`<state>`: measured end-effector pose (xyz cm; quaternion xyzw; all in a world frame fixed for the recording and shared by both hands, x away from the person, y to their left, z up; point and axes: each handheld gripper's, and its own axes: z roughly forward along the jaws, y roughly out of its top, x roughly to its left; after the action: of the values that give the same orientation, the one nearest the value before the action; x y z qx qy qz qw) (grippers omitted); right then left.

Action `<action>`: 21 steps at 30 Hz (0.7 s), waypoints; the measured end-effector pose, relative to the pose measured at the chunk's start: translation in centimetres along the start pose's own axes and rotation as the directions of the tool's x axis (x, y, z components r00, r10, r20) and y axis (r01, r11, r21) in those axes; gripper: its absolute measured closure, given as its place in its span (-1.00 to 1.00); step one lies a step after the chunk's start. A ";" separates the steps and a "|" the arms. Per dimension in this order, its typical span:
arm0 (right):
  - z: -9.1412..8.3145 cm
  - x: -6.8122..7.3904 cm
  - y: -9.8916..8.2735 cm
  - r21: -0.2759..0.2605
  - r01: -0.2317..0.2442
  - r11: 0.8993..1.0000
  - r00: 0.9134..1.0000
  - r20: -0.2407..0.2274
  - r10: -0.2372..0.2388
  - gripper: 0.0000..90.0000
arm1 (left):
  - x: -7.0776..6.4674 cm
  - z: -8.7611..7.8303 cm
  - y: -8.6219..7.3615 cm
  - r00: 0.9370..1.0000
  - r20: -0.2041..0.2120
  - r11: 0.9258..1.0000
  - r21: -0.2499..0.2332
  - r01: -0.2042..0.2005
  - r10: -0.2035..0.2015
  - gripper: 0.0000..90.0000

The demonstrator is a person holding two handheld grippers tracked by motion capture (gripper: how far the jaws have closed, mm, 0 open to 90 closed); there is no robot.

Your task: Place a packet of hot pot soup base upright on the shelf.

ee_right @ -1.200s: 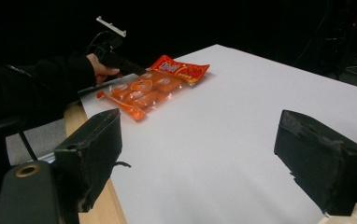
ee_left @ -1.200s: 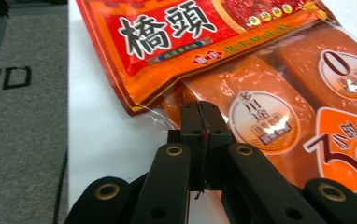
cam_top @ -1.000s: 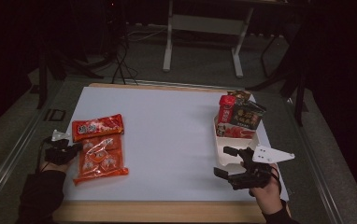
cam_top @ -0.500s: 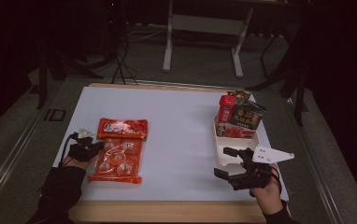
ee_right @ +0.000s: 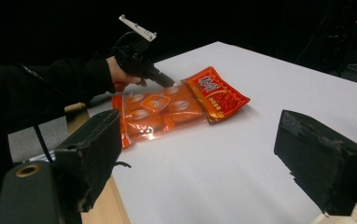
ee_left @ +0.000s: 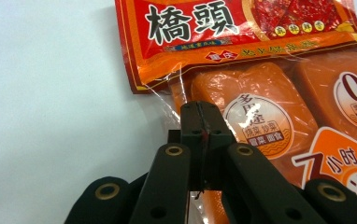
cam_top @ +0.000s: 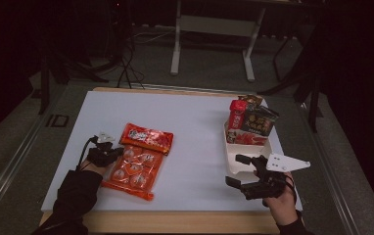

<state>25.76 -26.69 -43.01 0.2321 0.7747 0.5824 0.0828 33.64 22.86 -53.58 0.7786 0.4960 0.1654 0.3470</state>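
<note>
An orange and red snack packet (cam_top: 138, 159) lies flat on the white table top, left of centre. My left gripper (cam_top: 107, 155) is at the packet's left edge, shut on it. In the left gripper view the jaws are pressed together (ee_left: 201, 116) on the clear plastic rim of the packet (ee_left: 279, 93). My right gripper (cam_top: 233, 169) sits near the front right of the table, open, with nothing between its jaws. In the right gripper view its jaws stand wide apart (ee_right: 223, 154). Farther off there, the packet (ee_right: 176, 105) lies with the left gripper (ee_right: 167, 80) touching it.
A white tray (cam_top: 266, 148) stands just beyond the right gripper. Several snack packets (cam_top: 251, 120) stand upright at its far end. The wooden table edge (cam_top: 175, 221) runs along the front. Dark floor and table legs (cam_top: 177, 44) lie beyond.
My left gripper has dragged the orange packet to the right, toward the table's middle, and turned it. The right gripper has stayed in place, open.
</note>
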 end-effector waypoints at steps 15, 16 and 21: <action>0.2 0.1 0.1 0.002 -0.002 1.000 1.000 -0.013 0.002 -0.66 | -0.5 -3.1 -2.4 0.995 0.078 0.994 0.079 -0.073 0.067 1.00; 0.2 0.2 0.1 0.002 -0.002 1.000 1.000 -0.012 0.002 -0.66 | -0.3 -3.2 -2.8 0.995 0.084 0.995 0.076 -0.058 0.052 1.00; 0.2 0.2 0.1 0.001 -0.003 1.000 1.000 -0.013 0.003 -0.66 | -0.9 -3.0 -2.9 0.995 0.079 0.995 0.069 -0.069 0.064 1.00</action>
<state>25.73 -26.38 -42.99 0.2295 0.7751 0.5836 0.0765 29.52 23.97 -53.38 0.8124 0.4617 0.1289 0.3320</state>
